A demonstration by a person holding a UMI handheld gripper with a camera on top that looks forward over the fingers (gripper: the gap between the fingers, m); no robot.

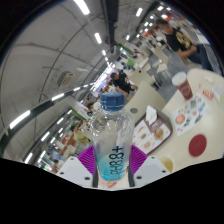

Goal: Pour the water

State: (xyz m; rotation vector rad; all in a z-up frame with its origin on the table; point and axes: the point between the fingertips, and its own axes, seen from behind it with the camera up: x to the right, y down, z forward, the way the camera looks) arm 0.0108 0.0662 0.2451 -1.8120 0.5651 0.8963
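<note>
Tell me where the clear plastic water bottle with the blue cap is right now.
In the gripper view, the clear plastic water bottle with the blue cap is clamped between the gripper's purple pads, lifted and tilted, left of the white table.

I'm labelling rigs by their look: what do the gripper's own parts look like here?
Little of the gripper shows. Each finger carries a magenta pad on its inner face, seen at either side of the bottle. White, angular finger tips flank them. No cables, markings or sleeve are visible.
</note>
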